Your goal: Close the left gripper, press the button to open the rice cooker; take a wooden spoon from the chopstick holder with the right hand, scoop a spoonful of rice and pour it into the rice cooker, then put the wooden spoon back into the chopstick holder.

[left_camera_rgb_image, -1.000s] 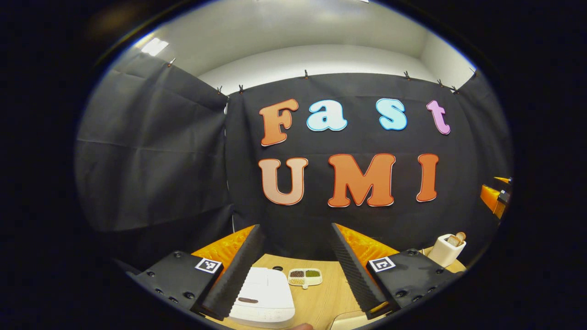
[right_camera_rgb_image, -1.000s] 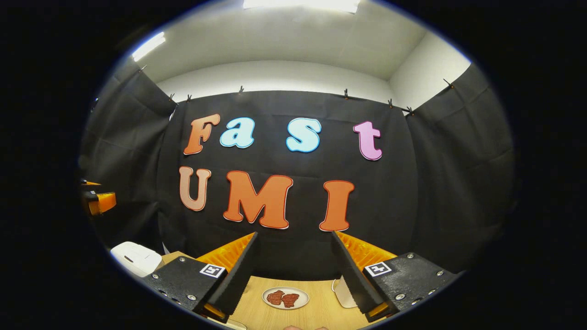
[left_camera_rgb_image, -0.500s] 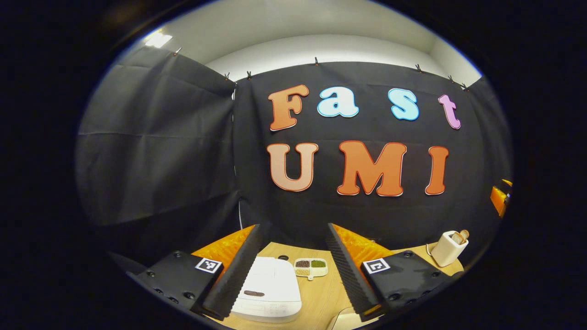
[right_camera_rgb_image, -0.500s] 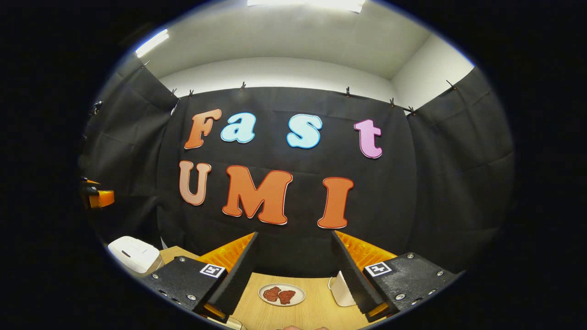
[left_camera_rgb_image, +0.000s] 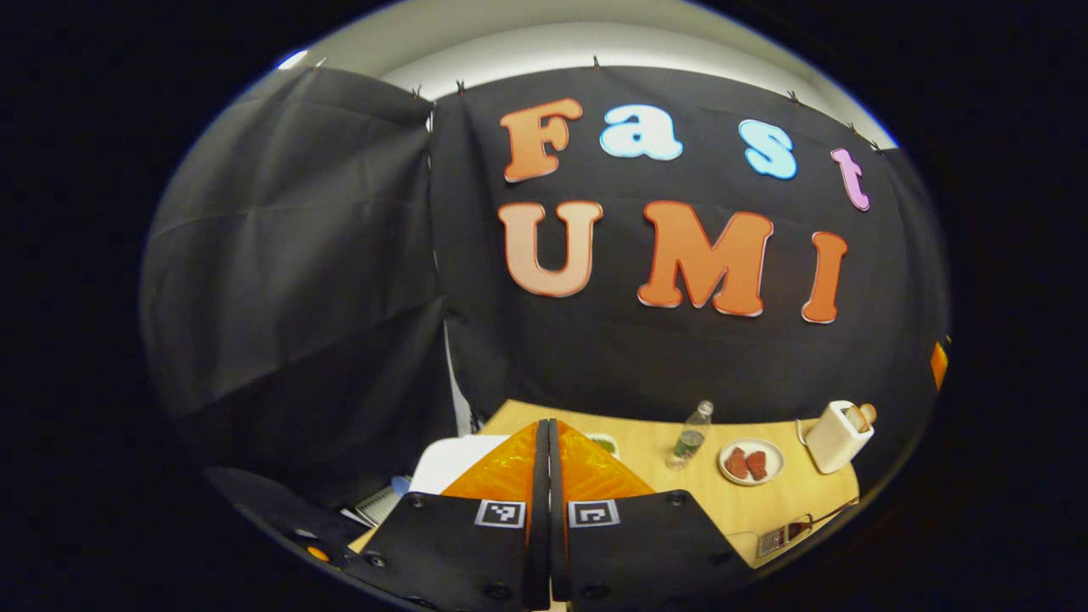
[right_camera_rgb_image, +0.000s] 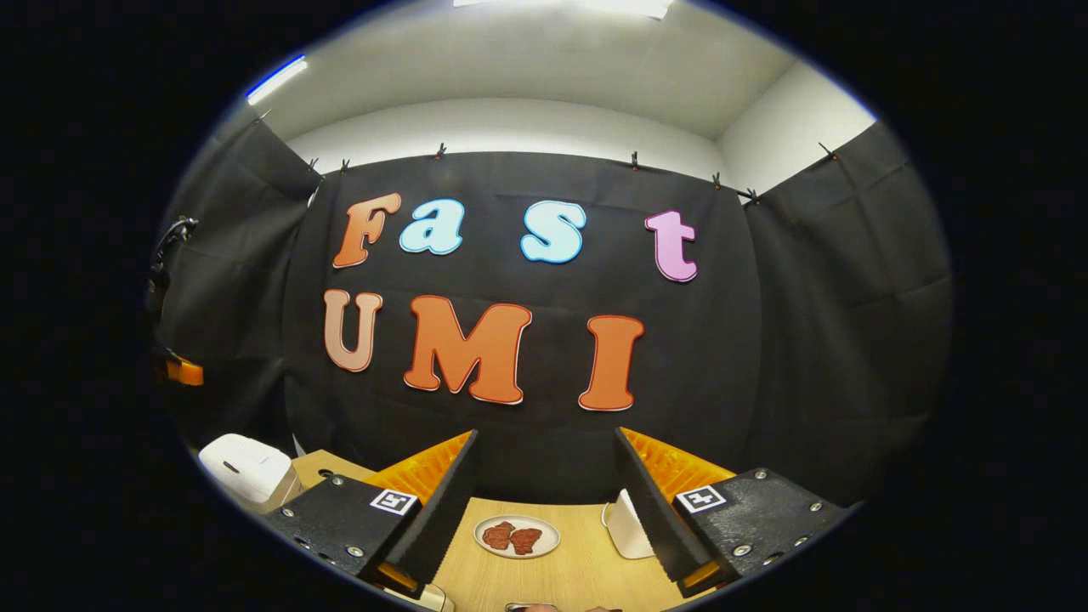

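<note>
Left gripper pressed shut above the rice cooker, right gripper spread wide and empty
Left gripper view: the left gripper [left_camera_rgb_image: 548, 476] has its fingers pressed together on nothing, the white rice cooker [left_camera_rgb_image: 446, 463] just behind them on the wooden table [left_camera_rgb_image: 646, 442], lid down; a bottle [left_camera_rgb_image: 690, 435], a plate of meat [left_camera_rgb_image: 750, 461] and a toaster [left_camera_rgb_image: 837, 436] stand further right. Right gripper view: the right gripper [right_camera_rgb_image: 544, 501] gapes, the plate between its fingers, the rice cooker [right_camera_rgb_image: 246, 467] at far left

I get bright ceiling strips [right_camera_rgb_image: 557, 7] overhead, glaring white at the top of the right gripper view. The cloth [left_camera_rgb_image: 289, 255] stays dim. Edges bow strongly; focus is sharp, no blur.
</note>
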{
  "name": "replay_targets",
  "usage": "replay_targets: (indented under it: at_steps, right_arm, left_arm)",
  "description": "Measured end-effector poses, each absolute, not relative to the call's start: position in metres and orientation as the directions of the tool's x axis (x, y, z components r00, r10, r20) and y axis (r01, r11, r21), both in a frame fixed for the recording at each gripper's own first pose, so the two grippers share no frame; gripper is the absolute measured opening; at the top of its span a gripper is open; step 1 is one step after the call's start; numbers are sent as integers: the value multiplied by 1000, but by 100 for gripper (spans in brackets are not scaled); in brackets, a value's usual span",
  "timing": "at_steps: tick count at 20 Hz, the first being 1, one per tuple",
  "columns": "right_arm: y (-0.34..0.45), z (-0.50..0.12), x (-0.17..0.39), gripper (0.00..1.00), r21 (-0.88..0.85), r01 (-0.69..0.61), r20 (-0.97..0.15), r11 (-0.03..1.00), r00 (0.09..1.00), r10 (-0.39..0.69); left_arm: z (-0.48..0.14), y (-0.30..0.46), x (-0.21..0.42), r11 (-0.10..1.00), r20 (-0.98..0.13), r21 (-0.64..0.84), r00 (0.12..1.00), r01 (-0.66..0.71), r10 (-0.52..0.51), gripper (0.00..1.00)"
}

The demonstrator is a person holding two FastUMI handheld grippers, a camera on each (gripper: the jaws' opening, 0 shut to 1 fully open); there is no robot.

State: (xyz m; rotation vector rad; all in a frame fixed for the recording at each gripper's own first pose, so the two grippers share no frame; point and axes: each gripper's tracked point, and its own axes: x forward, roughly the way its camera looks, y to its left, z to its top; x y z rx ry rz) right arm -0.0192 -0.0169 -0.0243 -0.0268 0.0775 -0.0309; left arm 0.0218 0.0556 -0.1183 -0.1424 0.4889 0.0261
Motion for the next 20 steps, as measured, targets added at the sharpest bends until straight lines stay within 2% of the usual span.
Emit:
replay_targets:
  at_steps: [2, 5, 11, 15, 20]
  right_arm:
    - [-20, -27, -25, 95, -38, 47, -83, 998, 995, -50]
    - [-29, -32, -35, 95, -64, 75, -94, 995, 992, -81]
    - [-50, -50, -57, 95, -86, 157, -138, 984, 976, -168]
    - [-56, -60, -67, 95, -75, 198, -173, 977, 963, -208]
    - [-55, -68, -74, 95, -80, 218, -193, 973, 954, -230]
  left_arm:
    - [-156, 63, 24, 977, -590, -193, 806, -93, -39, 5]
    - [-198, 77, 26, 972, -712, -194, 700, -131, -48, 5]
    - [-273, 107, 21, 956, -876, -186, 478, -227, -57, 5]
    - [-304, 121, 19, 952, -930, -175, 360, -251, -76, 5]
    - [-335, 124, 22, 930, -945, -214, 304, -299, -120, 5]
